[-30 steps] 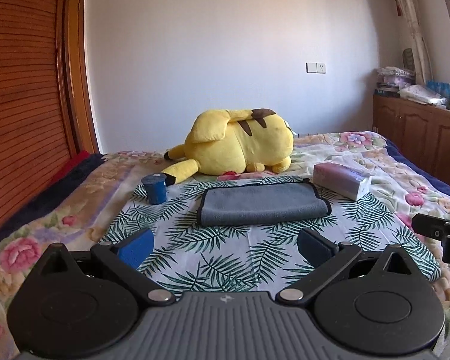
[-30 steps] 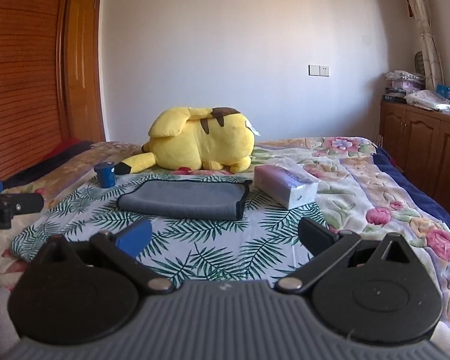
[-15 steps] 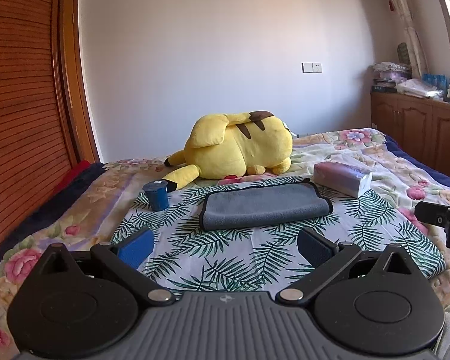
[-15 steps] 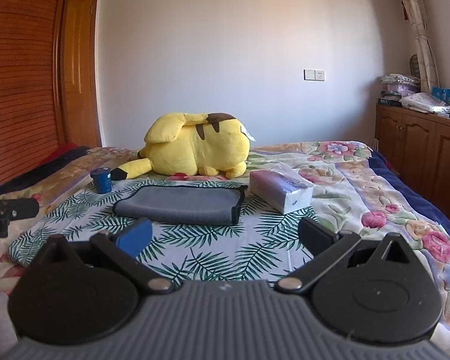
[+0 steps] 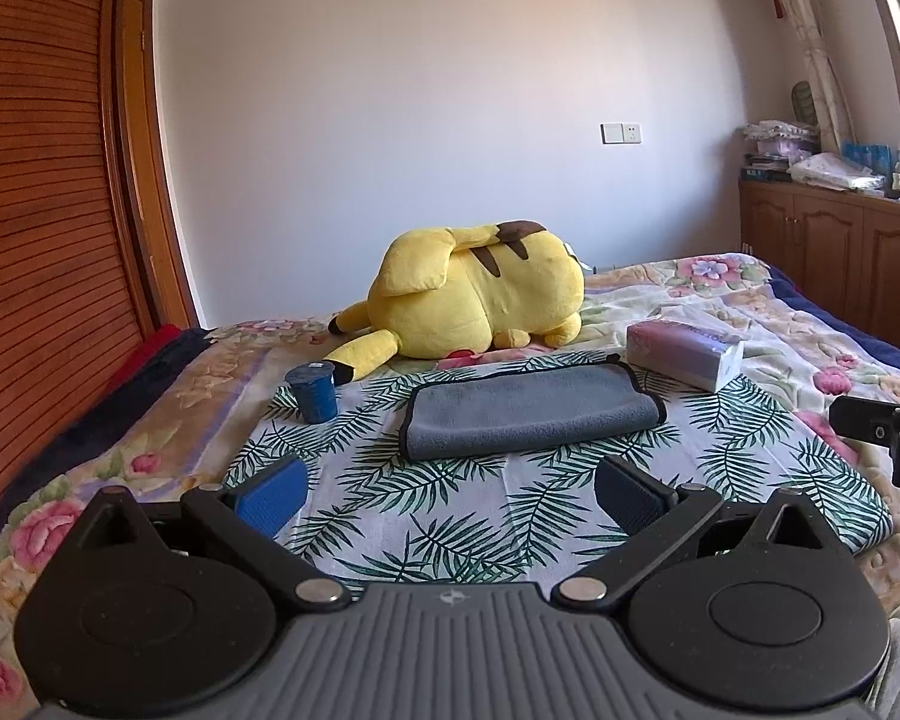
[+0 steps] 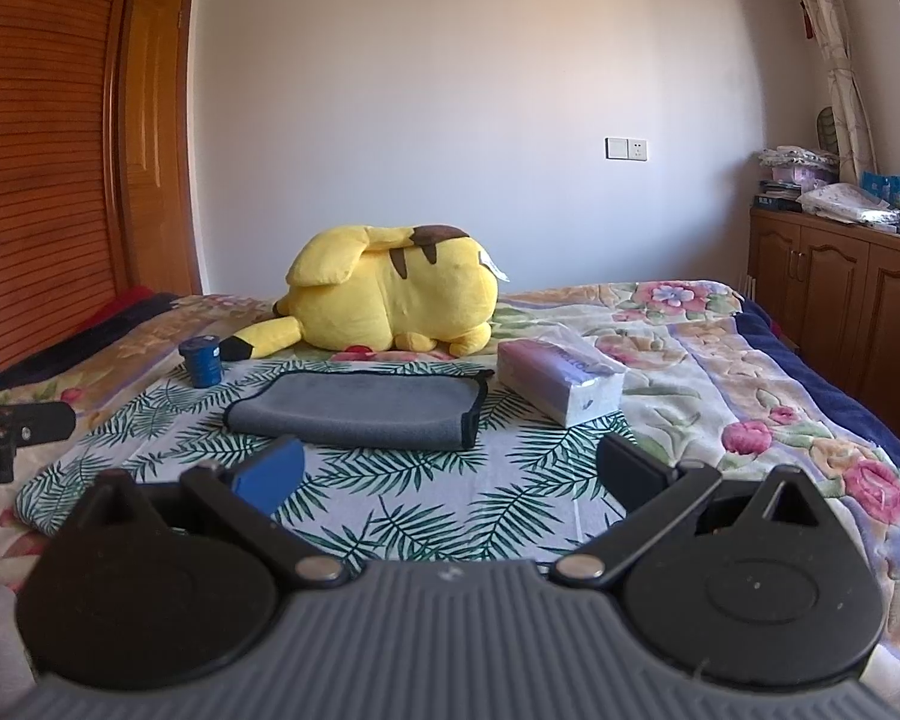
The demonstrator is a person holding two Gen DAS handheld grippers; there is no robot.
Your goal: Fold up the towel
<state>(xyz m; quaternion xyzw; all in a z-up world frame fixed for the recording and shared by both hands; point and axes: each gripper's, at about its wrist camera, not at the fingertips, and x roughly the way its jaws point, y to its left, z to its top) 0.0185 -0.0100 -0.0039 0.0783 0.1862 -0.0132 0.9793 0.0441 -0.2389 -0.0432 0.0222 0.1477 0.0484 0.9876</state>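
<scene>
Left wrist view: the left gripper hangs low over the near part of the bed, its fingers spread wide with nothing between them. Ahead, well apart from the fingertips, the grey towel lies folded flat on a leaf-print cloth, its black-trimmed edges on the left and far sides. A blue cup stands upright to the towel's left, near but not touching. A tissue pack lies beyond the towel's right far corner, just beside it. A yellow plush lies behind the towel, its tail reaching toward the cup. At the right edge a black part of the right gripper juts in, above the cloth's right side

Right wrist view: the right gripper also sits low over the bed, fingers wide apart and holding nothing. The towel lies ahead and slightly left on the cloth, clear of the fingertips, its trimmed end facing right. The cup stands beyond the towel's left end, the pack just right of the towel, the plush behind. The left gripper shows at the left edge, over the cloth's left margin
</scene>
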